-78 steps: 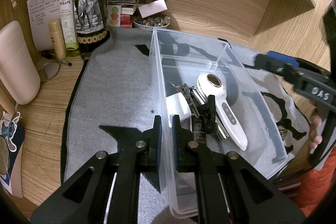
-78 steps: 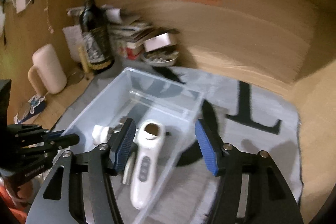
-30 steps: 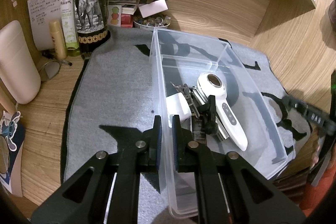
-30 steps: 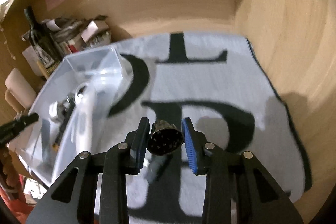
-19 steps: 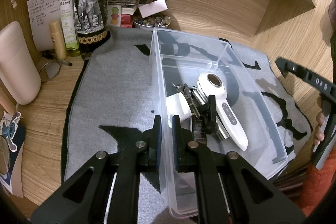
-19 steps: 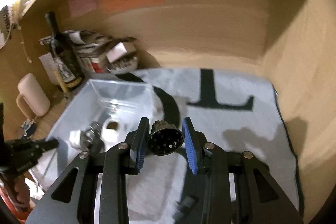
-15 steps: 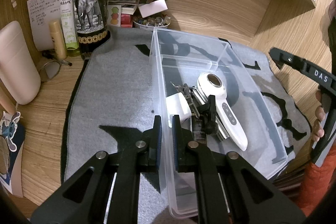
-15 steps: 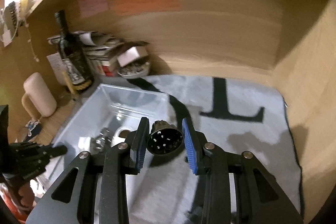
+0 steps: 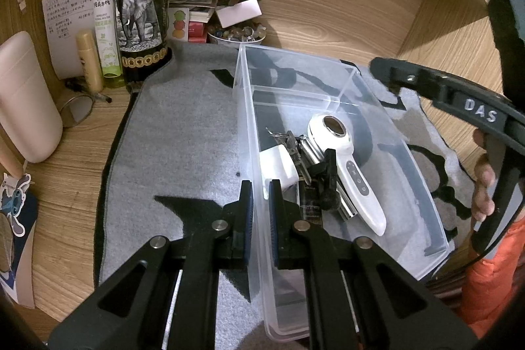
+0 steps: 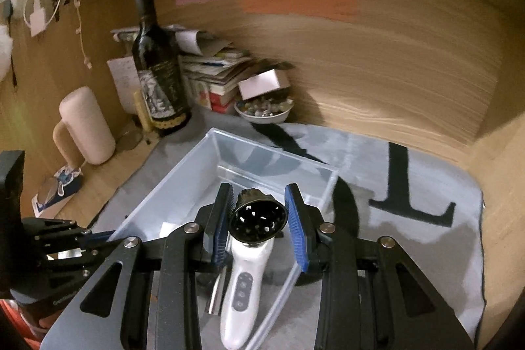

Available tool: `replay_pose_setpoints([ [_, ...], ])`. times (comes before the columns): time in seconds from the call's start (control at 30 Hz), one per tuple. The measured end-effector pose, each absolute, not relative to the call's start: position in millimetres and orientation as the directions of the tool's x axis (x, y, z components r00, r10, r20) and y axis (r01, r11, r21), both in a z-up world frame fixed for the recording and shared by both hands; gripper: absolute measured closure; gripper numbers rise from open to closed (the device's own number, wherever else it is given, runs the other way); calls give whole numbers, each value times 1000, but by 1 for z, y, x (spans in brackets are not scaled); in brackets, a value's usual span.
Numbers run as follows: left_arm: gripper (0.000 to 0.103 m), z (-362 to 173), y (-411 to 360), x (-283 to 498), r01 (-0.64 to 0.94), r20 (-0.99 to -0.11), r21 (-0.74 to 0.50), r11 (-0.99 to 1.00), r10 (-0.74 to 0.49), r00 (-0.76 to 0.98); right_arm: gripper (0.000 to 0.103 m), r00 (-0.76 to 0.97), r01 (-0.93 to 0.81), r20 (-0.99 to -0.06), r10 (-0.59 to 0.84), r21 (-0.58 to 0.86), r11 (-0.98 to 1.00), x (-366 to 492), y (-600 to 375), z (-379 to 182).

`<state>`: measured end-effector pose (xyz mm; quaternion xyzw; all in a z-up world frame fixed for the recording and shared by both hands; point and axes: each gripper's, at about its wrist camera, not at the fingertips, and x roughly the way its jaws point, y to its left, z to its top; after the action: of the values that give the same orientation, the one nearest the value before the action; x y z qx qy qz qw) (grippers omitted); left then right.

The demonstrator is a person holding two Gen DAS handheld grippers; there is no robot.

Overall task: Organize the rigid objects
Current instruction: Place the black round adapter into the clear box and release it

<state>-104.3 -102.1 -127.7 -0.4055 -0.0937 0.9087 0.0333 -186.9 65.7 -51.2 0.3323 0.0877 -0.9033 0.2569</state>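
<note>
A clear plastic bin (image 9: 297,56) (image 10: 272,150) lies on a grey mat. Inside it are a white handheld device (image 9: 356,177) (image 10: 242,284), a white charger block (image 9: 279,166) and some metal and black pieces (image 9: 315,182). My left gripper (image 9: 259,205) is shut on the bin's left wall, one finger inside and one outside. My right gripper (image 10: 257,191) is shut on a black round perforated piece (image 10: 257,220) and holds it above the bin, over the white device. The right gripper's frame (image 9: 475,110) shows over the bin's right side, with a hand on it.
A dark wine bottle (image 9: 141,9), a green spray bottle (image 9: 105,22), a pale pink container (image 9: 23,97), glasses (image 9: 78,109), stacked papers and a bowl of small stones (image 9: 236,33) crowd the back left. Wooden walls close the back and right. The grey lettered mat (image 10: 410,173) extends right of the bin.
My right gripper has carried the black perforated piece from over the mat leftward to above the bin. The left gripper and the bin have stayed still.
</note>
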Motion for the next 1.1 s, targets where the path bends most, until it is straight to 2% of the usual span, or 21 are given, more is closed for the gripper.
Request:
replay_pose_setpoints([
  [0.47, 95, -128, -102, -104, 16, -731, -199, -980, 137, -669, 73, -542, 583, -750, -379, -11, -812, -202, 37, -83],
  [0.83, 95, -128, -103, -104, 15, -730, -198, -980, 137, -669, 72, -556, 577, -747, -365, -30, -816, -199, 36, -79],
  [1.1, 95, -128, -103, -104, 15, -730, -199, -980, 138, -669, 66, -643, 505, -684, -343, -42, -862, -183, 70, -52],
])
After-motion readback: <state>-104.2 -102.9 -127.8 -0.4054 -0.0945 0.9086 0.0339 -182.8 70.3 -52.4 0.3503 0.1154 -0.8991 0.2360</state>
